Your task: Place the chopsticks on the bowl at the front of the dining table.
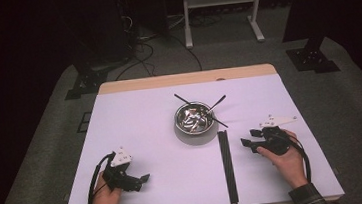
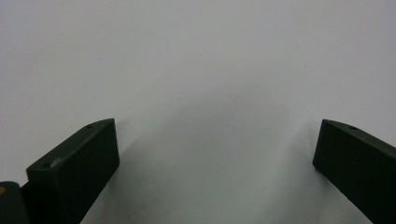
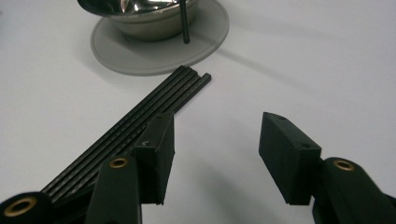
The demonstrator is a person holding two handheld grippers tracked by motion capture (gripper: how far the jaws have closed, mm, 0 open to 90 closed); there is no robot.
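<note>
right now the right gripper (image 1: 251, 144) sits at about four o'clock from the steel bowl (image 1: 194, 119), jaws spread wide and holding nothing, with the row of black rods (image 1: 228, 165) lying flat on the white table (image 1: 142, 136) just beside its left jaw in the right gripper view. those rods (image 3: 140, 116) run from six o'clock up towards the bowl's grey base (image 3: 140, 58), their top ends stopping just short of it. a few more rods (image 1: 209, 110) already lean in the bowl, sticking out at ten, two and four o'clock. the left gripper (image 1: 141, 178) rests at about seven o'clock from the bowl, jaws also wide and bare, over plain table (image 2: 201, 60). judging by this, the step in hand is picking one rod off the row; to do it well, swing the right gripper towards nine o'clock so a single outer rod sits between the jaws, come down low, close gently near the rod's upper end, and avoid dragging its neighbours or nudging the bowl
</note>
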